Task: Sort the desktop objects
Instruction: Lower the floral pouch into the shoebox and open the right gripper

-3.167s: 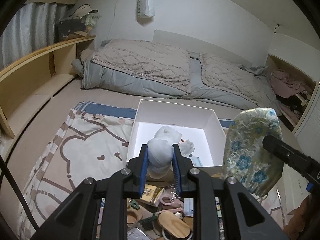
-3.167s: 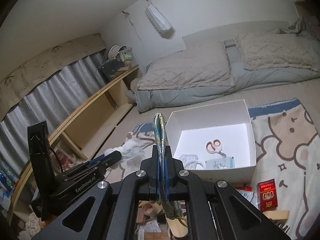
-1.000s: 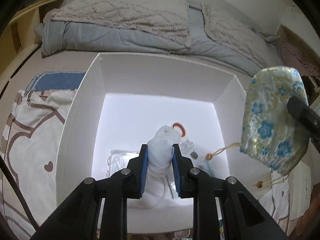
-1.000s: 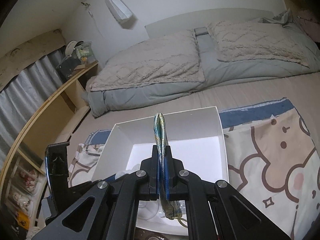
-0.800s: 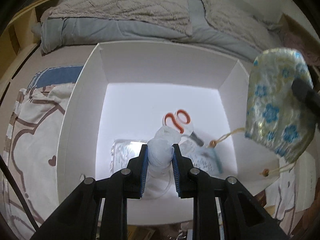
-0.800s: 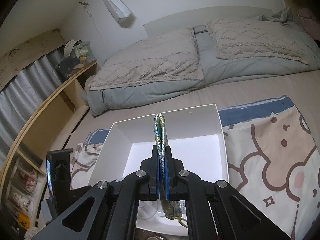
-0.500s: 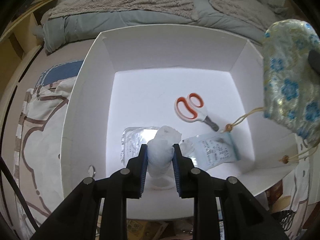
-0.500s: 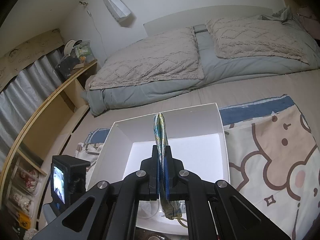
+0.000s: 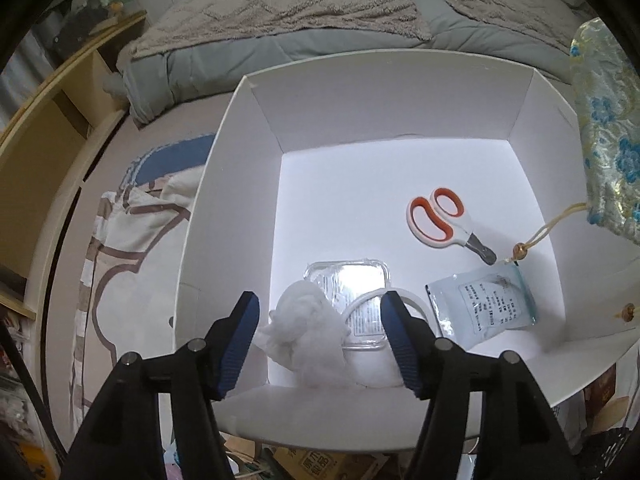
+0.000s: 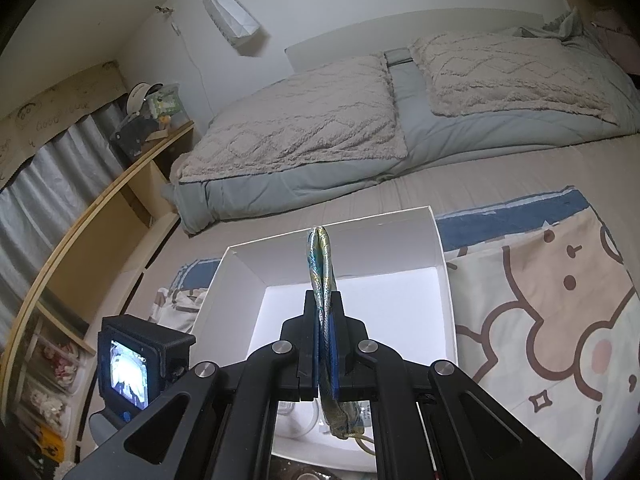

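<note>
**Wad in the box, pouch held above**

A crumpled white wad (image 9: 308, 332) lies in the white box (image 9: 224, 216) beside a clear plastic case (image 9: 352, 280), orange-handled scissors (image 9: 440, 216) and a pale sachet (image 9: 486, 300). The floral brocade pouch (image 9: 608, 140) hangs over the right wall.

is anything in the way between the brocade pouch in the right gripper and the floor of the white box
Nothing visible blocks it. The pouch hangs over the box's right wall, cords dangling inside. Below it lie the scissors and a blue sachet; bare floor remains behind them.
</note>
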`<state>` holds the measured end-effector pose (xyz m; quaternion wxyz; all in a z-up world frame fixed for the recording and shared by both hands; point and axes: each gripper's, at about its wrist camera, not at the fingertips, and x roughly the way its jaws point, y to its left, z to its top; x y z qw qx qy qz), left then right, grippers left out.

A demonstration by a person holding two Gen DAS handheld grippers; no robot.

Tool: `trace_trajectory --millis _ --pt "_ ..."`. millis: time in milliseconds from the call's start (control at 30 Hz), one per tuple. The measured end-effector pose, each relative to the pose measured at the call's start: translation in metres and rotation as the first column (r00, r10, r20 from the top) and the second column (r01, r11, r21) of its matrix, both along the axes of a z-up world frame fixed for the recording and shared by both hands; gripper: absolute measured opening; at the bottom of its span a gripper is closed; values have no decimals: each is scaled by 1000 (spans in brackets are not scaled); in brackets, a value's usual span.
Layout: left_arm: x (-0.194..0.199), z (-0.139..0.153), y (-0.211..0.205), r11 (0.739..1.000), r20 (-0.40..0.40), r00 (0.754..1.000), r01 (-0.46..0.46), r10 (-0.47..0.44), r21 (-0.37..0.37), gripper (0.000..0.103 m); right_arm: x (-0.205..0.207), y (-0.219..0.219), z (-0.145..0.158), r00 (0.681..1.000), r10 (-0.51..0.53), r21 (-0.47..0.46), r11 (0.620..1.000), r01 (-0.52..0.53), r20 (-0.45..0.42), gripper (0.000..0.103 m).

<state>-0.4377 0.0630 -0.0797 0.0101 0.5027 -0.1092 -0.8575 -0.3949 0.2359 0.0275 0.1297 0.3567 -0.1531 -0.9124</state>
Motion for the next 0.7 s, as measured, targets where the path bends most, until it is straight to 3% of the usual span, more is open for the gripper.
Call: trace_trajectory --millis 400,700 --pt "23 43 -15 997 -184 983 22 -9 70 68 0 0 5 1000 12 -26 1000 -12 -10 5" --pt "46 70 -42 995 -242 970 2 22 101 68 5 -22 14 995 96 -110 989 -97 -15 5"
